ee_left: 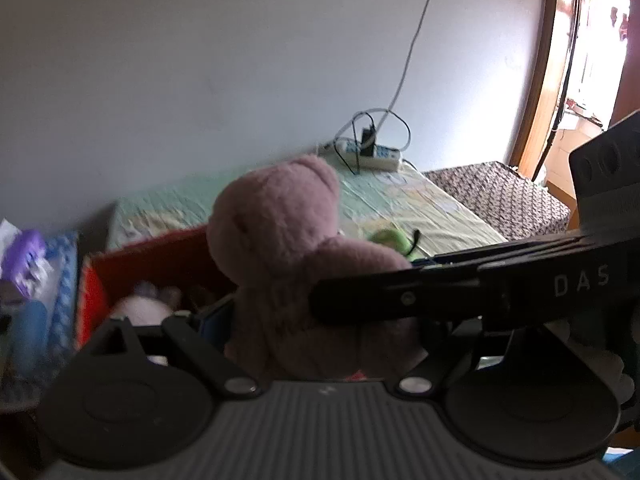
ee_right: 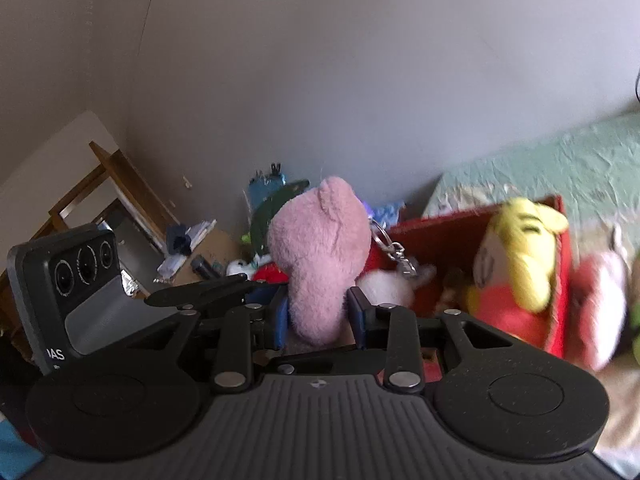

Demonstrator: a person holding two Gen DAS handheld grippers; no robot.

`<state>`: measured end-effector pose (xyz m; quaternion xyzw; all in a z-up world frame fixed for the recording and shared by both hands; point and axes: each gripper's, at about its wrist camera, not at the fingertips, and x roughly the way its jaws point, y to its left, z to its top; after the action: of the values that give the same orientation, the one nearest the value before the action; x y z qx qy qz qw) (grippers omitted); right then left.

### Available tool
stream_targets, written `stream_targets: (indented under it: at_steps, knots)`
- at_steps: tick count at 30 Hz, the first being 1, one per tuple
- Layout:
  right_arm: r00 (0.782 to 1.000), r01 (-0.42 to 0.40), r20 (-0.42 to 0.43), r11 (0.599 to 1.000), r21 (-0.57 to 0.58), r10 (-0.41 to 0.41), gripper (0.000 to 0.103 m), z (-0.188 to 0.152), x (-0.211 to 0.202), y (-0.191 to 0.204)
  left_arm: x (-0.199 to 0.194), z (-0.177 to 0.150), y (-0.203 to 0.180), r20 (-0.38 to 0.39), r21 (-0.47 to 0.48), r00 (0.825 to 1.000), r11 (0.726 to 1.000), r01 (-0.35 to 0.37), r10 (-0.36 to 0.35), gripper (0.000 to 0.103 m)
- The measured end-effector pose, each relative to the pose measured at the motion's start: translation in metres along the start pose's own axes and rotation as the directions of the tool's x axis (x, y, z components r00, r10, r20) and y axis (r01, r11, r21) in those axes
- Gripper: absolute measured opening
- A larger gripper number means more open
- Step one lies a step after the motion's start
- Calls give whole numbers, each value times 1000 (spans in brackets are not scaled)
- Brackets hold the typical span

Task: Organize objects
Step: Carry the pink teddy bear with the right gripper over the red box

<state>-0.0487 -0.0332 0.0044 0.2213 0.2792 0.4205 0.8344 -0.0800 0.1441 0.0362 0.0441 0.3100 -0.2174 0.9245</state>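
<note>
— Grip on the pink plush bear (ee_right: 320, 256)?
— Right gripper (ee_right: 318, 314) has its blue pads (ee_right: 357, 312) pressed on both sides of the bear's body, holding it up near the red box (ee_right: 448, 240). Left gripper (ee_left: 308, 328) reaches in beside it, also around the bear; whether it clamps, I cannot tell.
— And the box?
— A yellow plush (ee_right: 516, 256) leans on its right wall, a white one (ee_right: 386, 284) lies inside.
</note>
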Motion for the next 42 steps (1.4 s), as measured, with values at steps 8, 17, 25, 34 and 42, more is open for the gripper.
stream_targets:
  at_steps: [8,17,25,34,42]
  knots:
    - [994,91,65,996,5,-91,33,14,36,8,7,22,40,30,41,1000,999,-4,3,87]
    - [971,223,73,973,50,-226,33,10,66,-14,51,28,68,-18,53,999,998,30,-29,87]
    - [957,280,51,956,87,-285,32,10,86,-38,90,23,81,-86,52,996,998,35,-31,86]
    - [941,332,9,931,153,-338,32,-1,106,-57,129,16,95,-157,36,987,999,39,-33,86]
    - [921,384,-6,906,179,-389,27,-8,113,-69,154,9,95,-216,49,976,998,43,-32,85]
